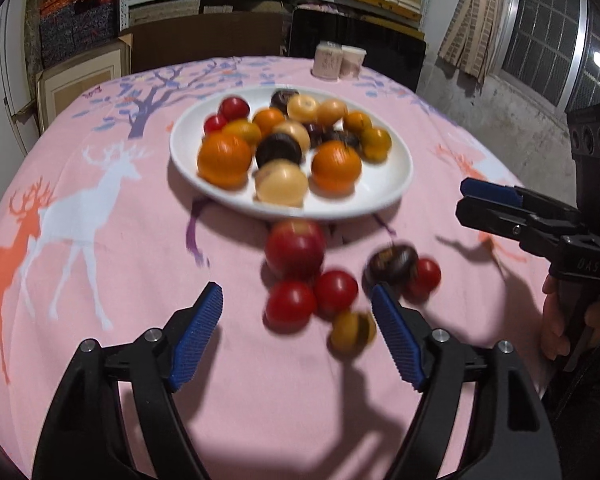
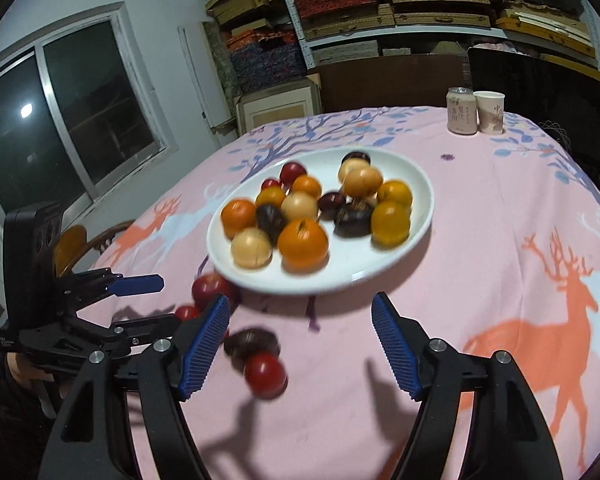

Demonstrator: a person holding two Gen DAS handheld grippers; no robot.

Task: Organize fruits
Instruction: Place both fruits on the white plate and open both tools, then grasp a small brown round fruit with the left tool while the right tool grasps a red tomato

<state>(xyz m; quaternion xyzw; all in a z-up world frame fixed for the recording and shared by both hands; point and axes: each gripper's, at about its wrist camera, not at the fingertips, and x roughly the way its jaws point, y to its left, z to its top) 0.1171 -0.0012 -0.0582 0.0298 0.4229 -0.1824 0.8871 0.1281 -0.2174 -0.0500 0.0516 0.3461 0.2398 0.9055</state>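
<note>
Six loose fruits: on pink deer-print tablecloth (image 1: 112, 264), just off the 6 o'clock rim of white oval plate (image 1: 384, 196).
Loose set: large red apple-like fruit (image 1: 295, 249), two small red round fruits (image 1: 290, 305) (image 1: 335, 290), dark purple-brown fruit (image 1: 393, 265) touching a third small red fruit (image 1: 427, 277), yellow-green fruit (image 1: 352, 333).
Plate load: heap of orange, tan, dark and red fruits (image 1: 224, 159); exact count unclear, motion blur and overlap.
Left gripper (image 1: 296, 336): blue ribbed pads spread wide, nothing clamped; the small red fruits and the yellow-green one lie in the gap, contact with the 3 o'clock pad can't be judged.
Right gripper (image 2: 300, 344): jaws wide apart, empty; dark fruit and red fruit (image 2: 265, 374) sit between the pads near the 9 o'clock one, no pad pressing.
Hidden: in right wrist view the left pad covers part of the loose red cluster; yellow-green fruit not visible there.
Cut off: person's hand (image 1: 560, 320) only partly in frame at 3 o'clock.
Far edge, 12 o'clock: pink drink can (image 2: 461, 111) beside white paper cup (image 2: 489, 112), print unreadable.
</note>
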